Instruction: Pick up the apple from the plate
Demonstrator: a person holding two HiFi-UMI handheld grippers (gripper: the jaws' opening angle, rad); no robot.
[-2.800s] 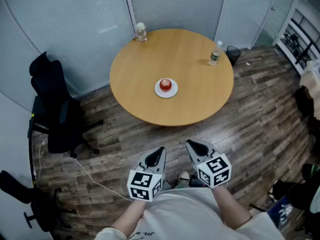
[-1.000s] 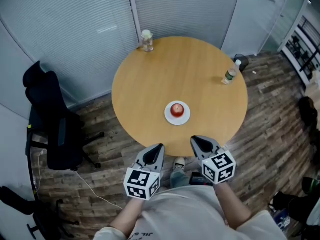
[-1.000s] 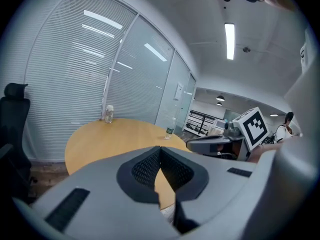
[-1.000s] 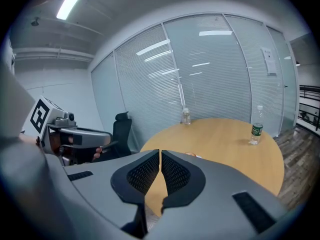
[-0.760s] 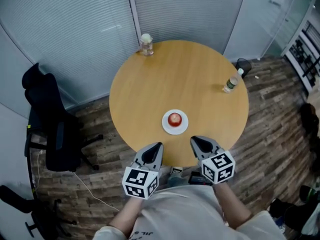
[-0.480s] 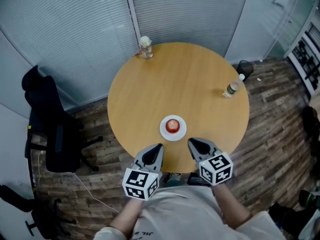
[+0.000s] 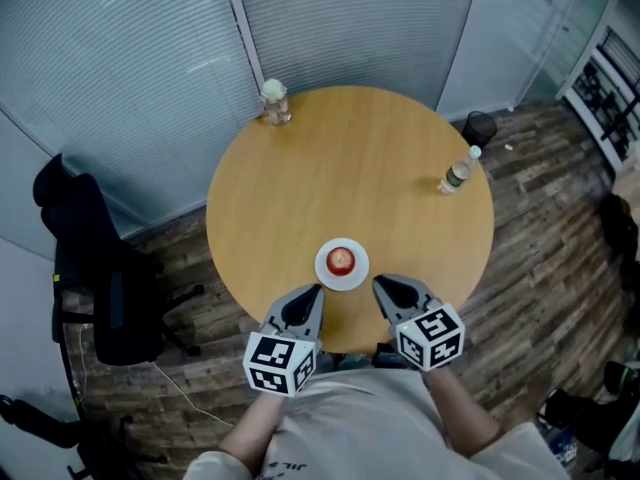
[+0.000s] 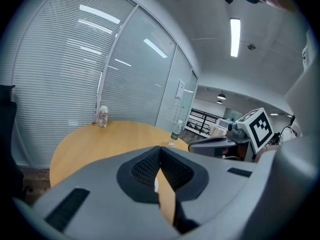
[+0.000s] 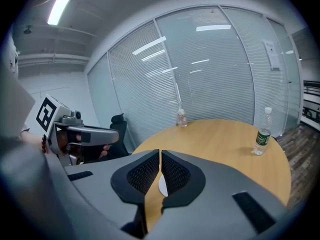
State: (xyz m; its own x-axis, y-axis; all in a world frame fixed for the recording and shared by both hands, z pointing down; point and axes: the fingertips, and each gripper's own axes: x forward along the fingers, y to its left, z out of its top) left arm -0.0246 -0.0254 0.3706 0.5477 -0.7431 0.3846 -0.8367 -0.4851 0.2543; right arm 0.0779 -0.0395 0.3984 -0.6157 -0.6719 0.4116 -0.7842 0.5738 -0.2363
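A red apple (image 7: 341, 260) sits on a small white plate (image 7: 342, 278) near the front edge of a round wooden table (image 7: 350, 168). My left gripper (image 7: 314, 293) hovers just short of the plate on its left, jaws shut and empty. My right gripper (image 7: 378, 285) is level with it on the plate's right, also shut with nothing held. In the left gripper view the shut jaws hide most of the plate (image 8: 155, 185). A sliver of the plate (image 9: 162, 184) shows between the jaws in the right gripper view. The apple is hidden in both gripper views.
A lidded jar (image 7: 274, 101) stands at the table's far left edge and a water bottle (image 7: 455, 173) at its right edge. A black office chair (image 7: 100, 278) stands on the wood floor to the left. Blinds line the wall behind.
The table and plate have drawn closer to both grippers; the jaw tips, which were short of the table edge a second ago, now reach over it beside the plate.
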